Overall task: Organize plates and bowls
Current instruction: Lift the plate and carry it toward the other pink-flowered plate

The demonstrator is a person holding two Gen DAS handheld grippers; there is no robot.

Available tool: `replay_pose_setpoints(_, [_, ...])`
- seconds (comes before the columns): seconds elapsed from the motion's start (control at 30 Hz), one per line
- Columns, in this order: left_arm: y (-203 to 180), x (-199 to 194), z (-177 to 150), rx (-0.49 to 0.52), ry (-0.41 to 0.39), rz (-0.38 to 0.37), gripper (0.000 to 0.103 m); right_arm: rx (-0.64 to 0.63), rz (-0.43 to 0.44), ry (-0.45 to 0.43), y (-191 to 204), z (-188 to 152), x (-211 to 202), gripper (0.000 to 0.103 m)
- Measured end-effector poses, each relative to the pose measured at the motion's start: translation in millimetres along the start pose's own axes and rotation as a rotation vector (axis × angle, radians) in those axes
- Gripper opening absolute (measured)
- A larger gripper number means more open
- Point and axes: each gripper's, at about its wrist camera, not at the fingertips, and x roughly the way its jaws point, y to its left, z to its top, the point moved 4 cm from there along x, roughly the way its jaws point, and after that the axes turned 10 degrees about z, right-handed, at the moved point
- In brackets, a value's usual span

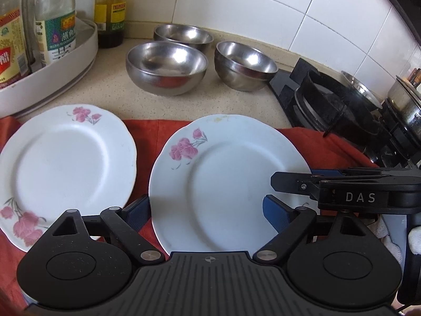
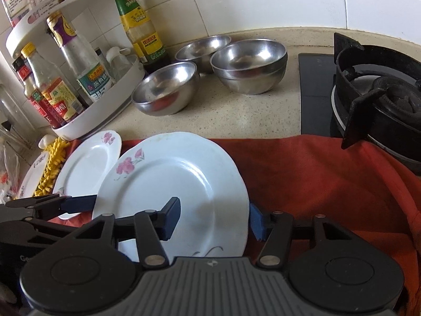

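Two white plates with pink flowers lie on a red cloth (image 1: 147, 131). My left gripper (image 1: 208, 214) is open wide over the near part of the right plate (image 1: 231, 179); its left finger sits just outside the plate's left rim and its right finger hangs above the plate. My right gripper (image 2: 214, 217) is open astride this plate's (image 2: 171, 184) right rim, one finger over the plate and one outside the edge. It reaches in from the right (image 1: 289, 181) in the left wrist view. The left plate (image 1: 63, 166) lies free. Steel bowls (image 1: 165, 63) stand behind on the counter, the right one (image 1: 244, 63) nested in another.
A white rack (image 2: 105, 105) with sauce bottles stands at the back left, with a tall bottle (image 2: 142, 26) beside it. A black gas stove (image 2: 381, 100) fills the right, with a pot (image 1: 405, 100) on it. A yellow duster (image 2: 52, 168) and another plate (image 2: 30, 176) lie far left.
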Motion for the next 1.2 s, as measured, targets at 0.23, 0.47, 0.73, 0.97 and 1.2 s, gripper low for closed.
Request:
replay_pose_setpoints(0.23, [11.7, -9.5, 7.3, -0.024, -0.031, 0.011, 0.093, -0.021, 0.009, -0.014, 15.5, 9.2, 3.5, 0.053])
replay_pose_setpoints(0.47, [23.6, -17.5, 9.0, -0.035, -0.042, 0.022, 0.093, -0.030, 0.016, -0.005, 27.2, 12.0, 8.6, 0.053])
replay_pose_setpoints(0.73, [39.3, -28.3, 11.9, -0.063, -0.069, 0.047, 0.093, -0.065, 0.035, -0.011, 45.7, 20.4, 15.0, 0.053])
replay_pose_setpoints(0.97, [65.5, -39.1, 13.7, -0.114, -0.099, 0.109, 0.093, -0.107, 0.094, -0.004, 71.8, 29.8, 33.0, 0.053])
replay_pose_setpoints(1.2, [99.4, -50.8, 15.1, -0.178, -0.123, 0.172, 0.093, -0.157, 0.148, 0.012, 101.1, 38.5, 54.5, 0.053])
